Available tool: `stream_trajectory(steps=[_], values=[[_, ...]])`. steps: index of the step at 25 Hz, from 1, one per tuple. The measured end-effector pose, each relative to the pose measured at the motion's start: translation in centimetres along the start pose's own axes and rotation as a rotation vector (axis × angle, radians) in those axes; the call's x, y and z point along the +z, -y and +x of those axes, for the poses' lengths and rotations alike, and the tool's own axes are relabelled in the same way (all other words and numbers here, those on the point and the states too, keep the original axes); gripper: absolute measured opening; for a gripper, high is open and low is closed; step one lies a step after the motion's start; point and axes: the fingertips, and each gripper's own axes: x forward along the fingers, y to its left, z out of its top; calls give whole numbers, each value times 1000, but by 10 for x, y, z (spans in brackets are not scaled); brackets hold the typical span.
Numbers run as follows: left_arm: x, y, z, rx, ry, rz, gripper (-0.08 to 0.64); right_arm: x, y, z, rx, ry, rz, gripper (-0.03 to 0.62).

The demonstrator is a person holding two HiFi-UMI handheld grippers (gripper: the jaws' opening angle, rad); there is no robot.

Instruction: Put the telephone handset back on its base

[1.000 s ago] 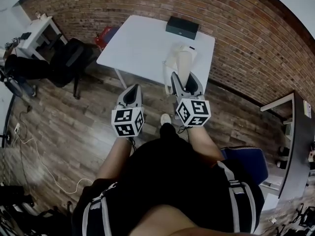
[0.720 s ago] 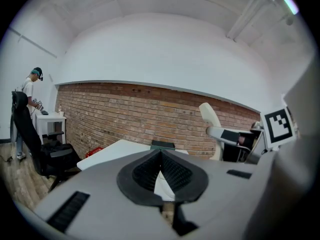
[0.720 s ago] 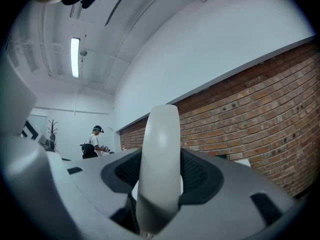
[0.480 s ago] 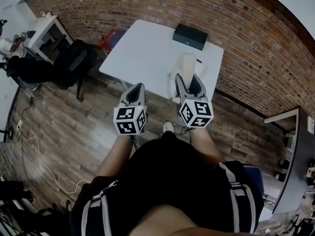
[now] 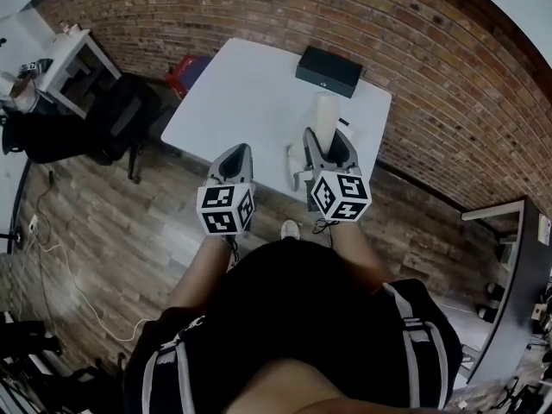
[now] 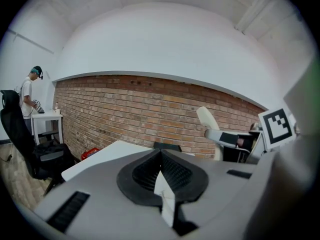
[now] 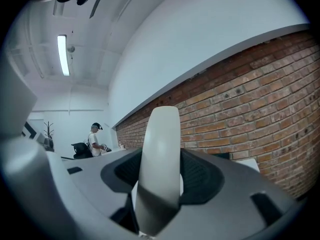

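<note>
My right gripper point(image 5: 329, 138) is shut on the white telephone handset point(image 5: 325, 116), which stands upright between its jaws above the near right part of the white table point(image 5: 250, 93). In the right gripper view the handset point(image 7: 160, 154) fills the gap between the pads. The black telephone base point(image 5: 328, 70) lies at the table's far edge by the brick wall, beyond the handset. Off the table's near edge my left gripper point(image 5: 234, 153) is shut and holds nothing. From the left gripper view point(image 6: 161, 156) the raised handset point(image 6: 207, 121) shows at the right.
A black office chair point(image 5: 121, 110) stands left of the table, and something red point(image 5: 185, 65) lies under its far corner. A white desk point(image 5: 73, 54) is at the far left with a person point(image 6: 30, 91) at it. A grey desk point(image 5: 517, 257) is at the right. A cable point(image 5: 52, 266) runs over the floor.
The table has come nearer. The handset in my right gripper now stands over the table's near right part, closer to the black base. The left gripper has kept its place beside it.
</note>
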Motion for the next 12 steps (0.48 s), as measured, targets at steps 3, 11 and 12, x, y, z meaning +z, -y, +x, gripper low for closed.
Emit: stream_trajectory(steps=[3,11,12], values=[[5,6,26,-5,-6,4,2,-1,19,17,5,-14,9,202],[10,22,85,-10,-40,9,2,-3,59,56,27,-47,40,204],[10,24,90,-11,-46,4,2,-3,63,59,24,-47,41,204]])
